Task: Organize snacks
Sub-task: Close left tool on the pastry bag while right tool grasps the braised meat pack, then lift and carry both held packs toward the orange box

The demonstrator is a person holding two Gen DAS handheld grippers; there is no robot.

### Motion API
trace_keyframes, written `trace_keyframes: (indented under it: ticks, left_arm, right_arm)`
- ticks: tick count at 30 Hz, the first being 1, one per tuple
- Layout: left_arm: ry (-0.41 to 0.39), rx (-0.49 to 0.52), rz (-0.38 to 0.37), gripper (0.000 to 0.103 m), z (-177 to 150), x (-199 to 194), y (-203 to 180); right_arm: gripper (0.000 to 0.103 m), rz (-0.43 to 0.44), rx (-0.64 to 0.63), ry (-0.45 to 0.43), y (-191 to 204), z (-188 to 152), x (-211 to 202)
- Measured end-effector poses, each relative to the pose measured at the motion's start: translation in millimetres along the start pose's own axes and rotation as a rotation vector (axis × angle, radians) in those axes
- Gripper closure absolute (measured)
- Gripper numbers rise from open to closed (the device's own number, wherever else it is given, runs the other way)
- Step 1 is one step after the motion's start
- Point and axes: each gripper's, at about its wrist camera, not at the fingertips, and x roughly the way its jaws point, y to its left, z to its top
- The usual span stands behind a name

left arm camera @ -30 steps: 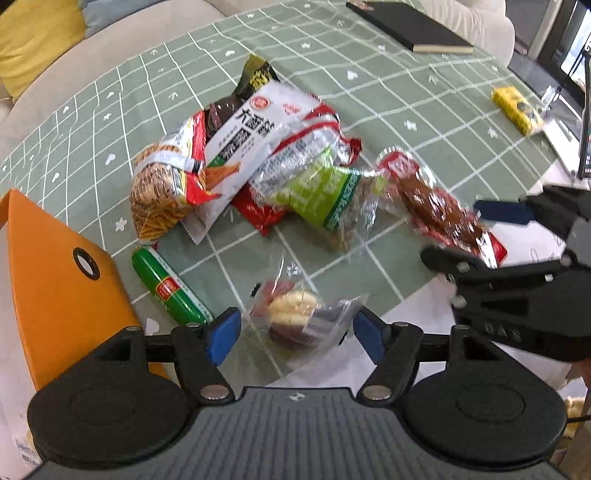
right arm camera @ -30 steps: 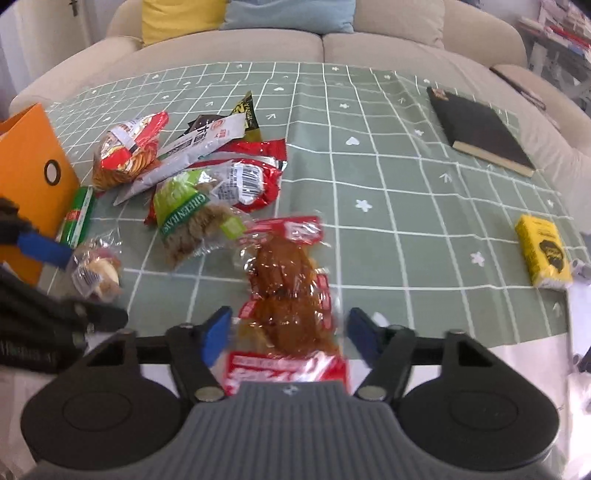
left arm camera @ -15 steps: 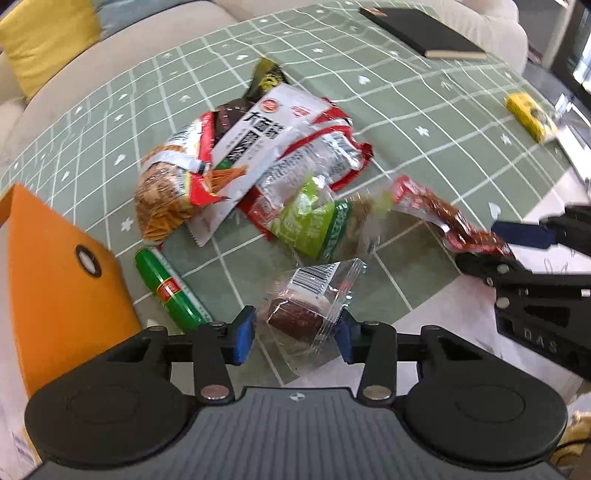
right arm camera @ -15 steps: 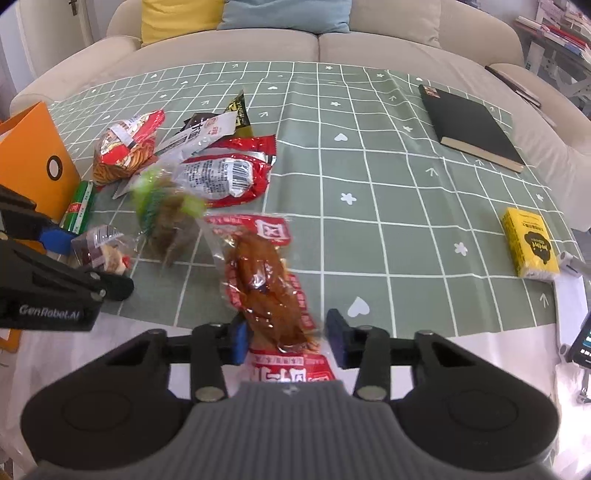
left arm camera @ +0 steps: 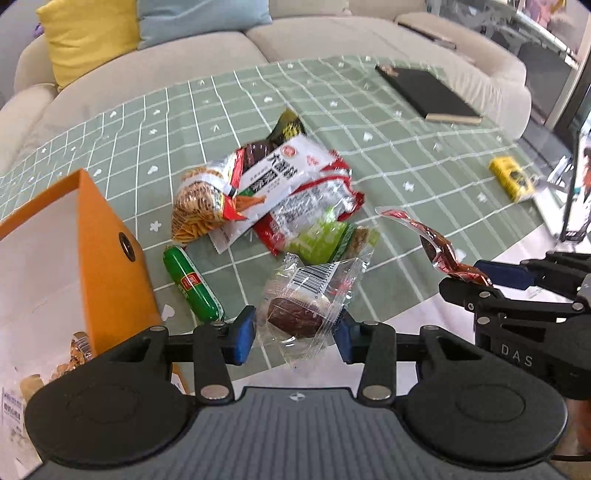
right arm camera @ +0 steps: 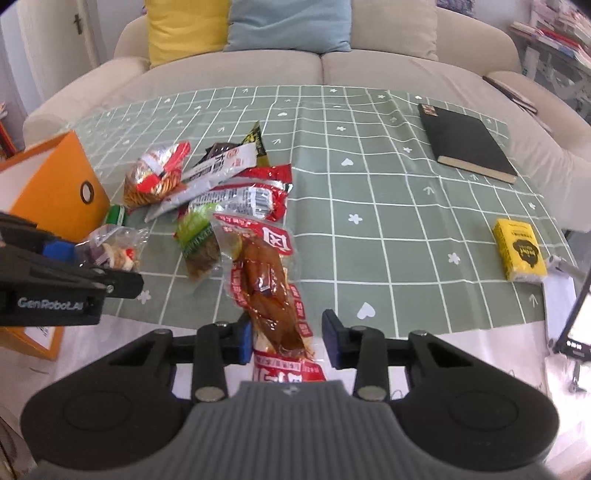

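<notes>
Left gripper: jaws clamped on one clear packet with a dark cake inside. The packet sits squarely between the blue pads, both pressing its sides; its barcode end points away from the jaws, long axis running out along them. The jaws have just been closing, packet between them.

Right gripper: jaws closed on one red meat pack. The pack's near end lies between the pads, against the left pad; whether the right pad touches it cannot be told. Its long axis runs out from the jaws, far end tilted left. These jaws have also just been closing, pack between them. Both items hang clear of the bench.

Left of the left jaws: one orange box, open top, some wrapped items inside. Just ahead of the jaws: one green sausage, lying on the cloth, pointing away and leftward. Beyond it: one heap of about six packets, overlapping, exact count uncertain.

Far right of the right jaws: one yellow pack. Beyond that: one black book, flat. Behind the bench: one sofa, two cushions.
</notes>
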Motion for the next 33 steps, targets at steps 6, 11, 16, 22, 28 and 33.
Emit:
trace_keyframes:
  ticks: [6, 11, 16, 22, 28, 33]
  left_arm:
    - [-0.061, -0.022, -0.021, 0.054, 0.5, -24.3, -1.5]
    - [-0.106, -0.047, -0.025, 0.054, -0.1, -44.1, 1.8]
    - [-0.141, -0.068, -0.006, 0.054, -2.1, -64.1, 11.5]
    - [-0.177, -0.103, 0.024, 0.054, -7.0, -88.2, 31.3]
    - [-0.215, -0.146, 0.066, 0.054, -11.5, -113.1, 58.9]
    - [-0.253, -0.185, 0.119, 0.054, -15.8, -134.9, 88.0]
  right_arm:
    - [0.069, 0.016, 0.008, -0.065, 1.8, 2.7, -28.8]
    - [0.069, 0.059, 0.027, -0.106, 5.5, 10.1, -48.8]
    - [0.069, 0.096, 0.004, -0.147, 19.0, 15.4, -68.3]
    - [0.069, 0.162, -0.027, -0.195, 42.9, 25.3, -90.8]
    - [0.069, 0.264, -0.049, -0.224, 72.0, 40.6, -108.2]
    - [0.069, 0.341, -0.088, -0.240, 106.1, 56.9, -114.5]
